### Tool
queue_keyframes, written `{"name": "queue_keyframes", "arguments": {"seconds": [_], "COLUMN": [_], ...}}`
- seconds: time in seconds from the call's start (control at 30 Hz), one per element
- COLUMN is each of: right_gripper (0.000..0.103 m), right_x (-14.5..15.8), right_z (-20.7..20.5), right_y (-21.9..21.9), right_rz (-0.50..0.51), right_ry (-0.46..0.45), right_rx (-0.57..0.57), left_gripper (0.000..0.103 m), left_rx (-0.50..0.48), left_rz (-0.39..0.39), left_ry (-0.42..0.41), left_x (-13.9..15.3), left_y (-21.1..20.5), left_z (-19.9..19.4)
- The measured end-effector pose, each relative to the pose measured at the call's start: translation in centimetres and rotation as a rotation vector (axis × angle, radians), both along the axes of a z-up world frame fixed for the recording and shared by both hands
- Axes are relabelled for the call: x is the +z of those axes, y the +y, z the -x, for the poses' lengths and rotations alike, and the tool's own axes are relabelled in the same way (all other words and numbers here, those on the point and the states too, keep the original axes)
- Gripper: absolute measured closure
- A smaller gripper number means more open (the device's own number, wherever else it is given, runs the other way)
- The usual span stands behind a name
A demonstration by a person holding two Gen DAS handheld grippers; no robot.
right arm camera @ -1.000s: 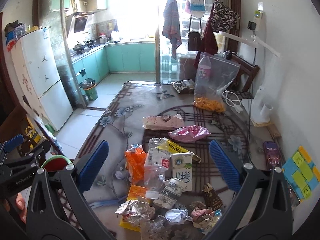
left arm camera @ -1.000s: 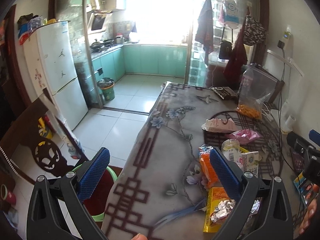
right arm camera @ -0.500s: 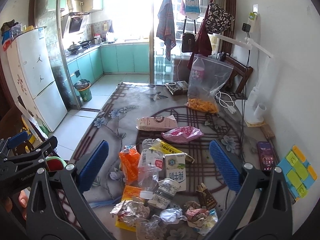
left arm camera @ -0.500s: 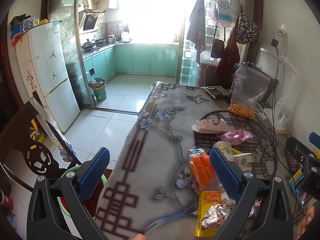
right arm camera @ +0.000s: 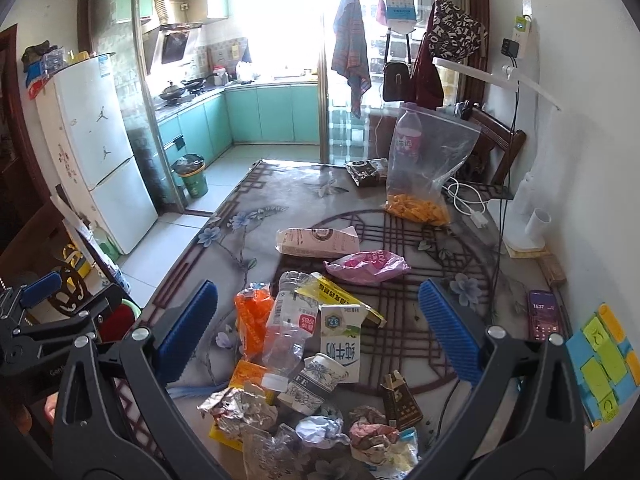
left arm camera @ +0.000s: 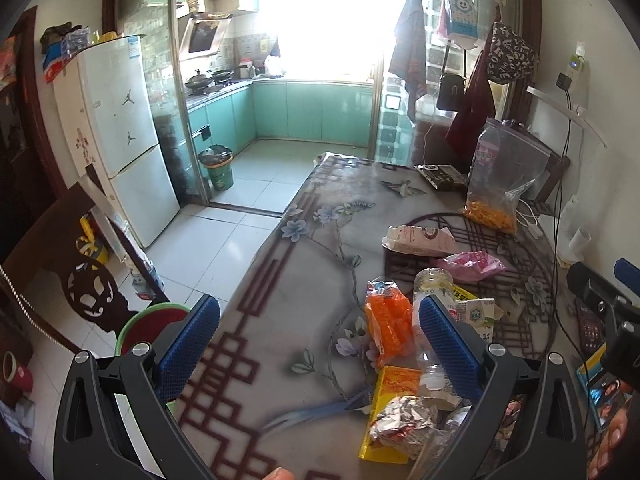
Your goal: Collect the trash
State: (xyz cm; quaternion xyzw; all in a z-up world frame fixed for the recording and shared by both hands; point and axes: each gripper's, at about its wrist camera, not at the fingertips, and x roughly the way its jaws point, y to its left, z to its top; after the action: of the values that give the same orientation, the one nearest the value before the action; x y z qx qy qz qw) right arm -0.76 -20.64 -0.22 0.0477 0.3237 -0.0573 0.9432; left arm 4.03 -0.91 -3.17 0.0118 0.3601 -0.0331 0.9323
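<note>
Foil scraps [right arm camera: 240,408], a crushed bottle [right arm camera: 286,330] and cartons lie heaped on the near table [right arm camera: 256,208], both my tongs [right arm camera: 318,330] [left arm camera: 318,344] gaping empty above, so next I pick one piece.

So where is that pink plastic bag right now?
In the right wrist view, the crumpled pink plastic bag lies mid-table, just in front of the flattened pale paper carton and beyond the white milk carton.

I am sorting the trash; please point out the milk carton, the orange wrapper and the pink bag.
milk carton [right arm camera: 341,342]: right wrist view, front face.
orange wrapper [right arm camera: 253,320]: right wrist view, middle.
pink bag [right arm camera: 366,266]: right wrist view, middle.
</note>
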Motion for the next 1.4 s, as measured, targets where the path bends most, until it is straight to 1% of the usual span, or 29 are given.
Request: {"name": "queue_keyframes", "arguments": {"seconds": [0.3, 0.87, 1.03, 1.13, 1.17, 1.2, 1.27, 1.3, 1.37, 1.4], "right_gripper": [0.003, 0.003, 0.003, 0.003, 0.003, 0.003, 0.003, 0.003, 0.003, 0.003], "right_x": [0.6, -0.3, -0.6, -0.9, -1.0, -1.0, -1.4, -2.0, -3.9, -5.1], "right_z": [1.1, 2.5, 2.6, 2.8, 2.8, 2.7, 2.6, 2.4, 1.9, 2.0], "right_y": [-2.0, -4.0, -4.6, -6.1, -6.7, -7.2, -7.9, -8.2, -8.6, -8.7], "right_rz": [-0.004, -0.013, -0.013, -0.006, -0.018, -0.031, -0.046, -0.054, -0.09, -0.109], "right_ry": [-0.018, -0.001, 0.001, 0.005, 0.006, 0.007, 0.017, 0.037, 0.111, 0.148], "right_rx": [0.015, 0.022, 0.03, -0.011, -0.024, -0.028, -0.022, 0.003, 0.075, 0.113], "left_gripper": [0.008, 0.008, 0.008, 0.008, 0.008, 0.008, 0.008, 0.008, 0.008, 0.008], "left_rx": [0.02, 0.038, 0.005, -0.013, -0.018, -0.023, -0.079, -0.108, -0.12, -0.126], "left_rz": [-0.006, -0.003, 0.036, 0.073, 0.09, 0.094, 0.075, 0.05, 0.008, 0.007], "left_ry": [-0.01, 0.013, -0.016, -0.038, -0.041, -0.027, 0.021, 0.037, 0.056, 0.066], "left_x": [0.5, -0.3, -0.3, -0.5, -0.6, -0.9, -1.9, -2.5, -3.4, -3.9], "left_y": [-1.8, -3.2, -3.1, -2.6, -2.5, -2.4, -2.8, -3.2, -3.6, -3.6], "left_z": [1.4, 2.8, 3.1, 3.1, 3.1, 3.0, 2.7, 2.8, 3.1, 3.3]}}
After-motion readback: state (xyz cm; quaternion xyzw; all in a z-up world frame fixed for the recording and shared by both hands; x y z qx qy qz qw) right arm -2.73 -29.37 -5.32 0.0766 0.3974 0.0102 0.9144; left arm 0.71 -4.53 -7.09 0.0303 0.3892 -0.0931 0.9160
